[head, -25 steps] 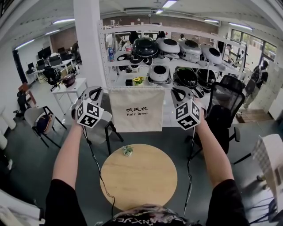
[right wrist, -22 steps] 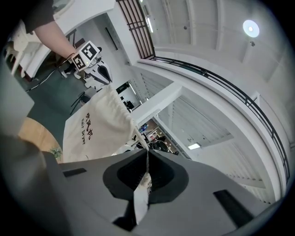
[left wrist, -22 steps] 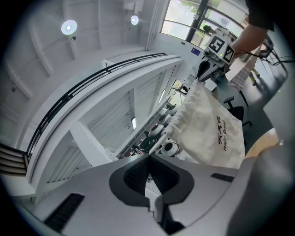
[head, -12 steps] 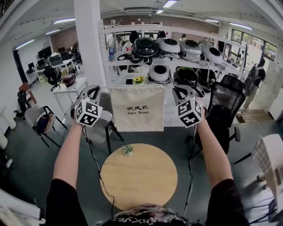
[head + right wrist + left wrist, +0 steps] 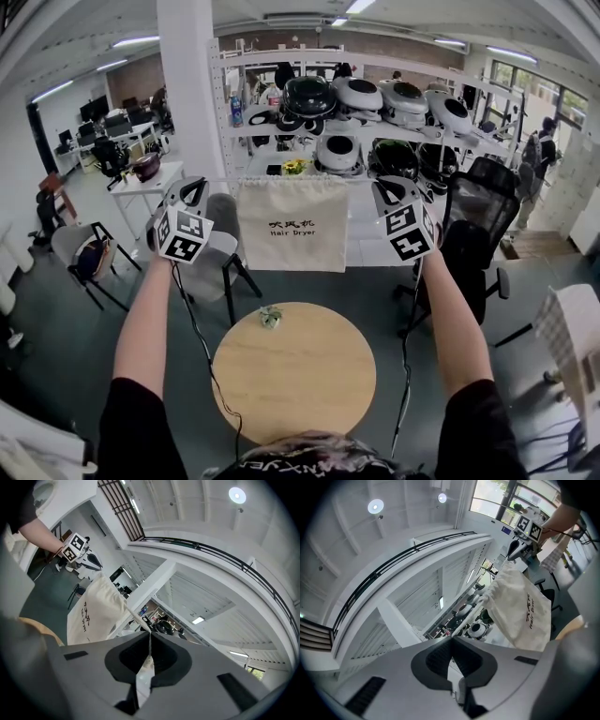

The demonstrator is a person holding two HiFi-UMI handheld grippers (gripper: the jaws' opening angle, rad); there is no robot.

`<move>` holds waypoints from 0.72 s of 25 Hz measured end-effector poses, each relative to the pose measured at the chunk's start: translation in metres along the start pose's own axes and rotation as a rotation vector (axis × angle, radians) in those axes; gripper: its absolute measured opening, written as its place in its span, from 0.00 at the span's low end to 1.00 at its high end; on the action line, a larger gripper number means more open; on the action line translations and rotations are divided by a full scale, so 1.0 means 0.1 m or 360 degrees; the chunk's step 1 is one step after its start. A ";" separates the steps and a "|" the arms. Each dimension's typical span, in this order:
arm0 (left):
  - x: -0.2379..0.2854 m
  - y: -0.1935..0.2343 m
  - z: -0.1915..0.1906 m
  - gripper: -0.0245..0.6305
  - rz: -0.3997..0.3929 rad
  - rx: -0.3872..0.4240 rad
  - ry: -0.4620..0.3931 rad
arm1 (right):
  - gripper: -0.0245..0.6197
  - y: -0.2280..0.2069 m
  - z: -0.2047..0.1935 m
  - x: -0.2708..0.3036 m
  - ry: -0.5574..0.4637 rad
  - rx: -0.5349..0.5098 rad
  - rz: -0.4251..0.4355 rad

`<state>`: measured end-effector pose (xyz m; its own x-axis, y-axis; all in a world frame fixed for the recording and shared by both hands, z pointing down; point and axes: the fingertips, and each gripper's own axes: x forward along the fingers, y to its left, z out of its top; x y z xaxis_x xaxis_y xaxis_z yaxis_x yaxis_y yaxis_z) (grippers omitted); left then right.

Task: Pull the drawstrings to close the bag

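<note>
A cream cloth bag printed "Hair Dryer" hangs in the air between my two grippers, its top edge puckered. My left gripper is shut on the left drawstring, which runs taut to the bag's top corner. My right gripper is shut on the right drawstring. In the left gripper view the jaws pinch the cord leading to the bag. In the right gripper view the jaws pinch the cord leading to the bag.
A round wooden table stands below the bag with a small green object near its far edge. Behind are white shelves with domed appliances, a black office chair at right and a grey chair at left.
Both grippers have moved a little apart and upward. The bag has risen slightly with them and its top edge has gathered.
</note>
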<state>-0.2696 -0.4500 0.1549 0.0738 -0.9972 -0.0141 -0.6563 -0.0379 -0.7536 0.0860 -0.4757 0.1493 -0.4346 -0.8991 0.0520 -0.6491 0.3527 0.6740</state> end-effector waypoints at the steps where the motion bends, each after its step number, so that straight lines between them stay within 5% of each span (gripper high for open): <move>1: 0.00 0.01 -0.02 0.06 0.0000 -0.0014 0.0005 | 0.04 -0.02 -0.02 0.00 0.0008 0.0011 0.0001; 18: -0.03 0.24 -0.07 0.06 0.0058 -0.0214 -0.0006 | 0.04 -0.18 -0.17 -0.01 0.0052 0.0200 -0.0004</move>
<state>-0.2909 -0.4488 0.1419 0.0510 -0.9978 -0.0423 -0.7531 -0.0105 -0.6578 0.1089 -0.4852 0.1503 -0.4134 -0.9074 0.0759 -0.7241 0.3782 0.5768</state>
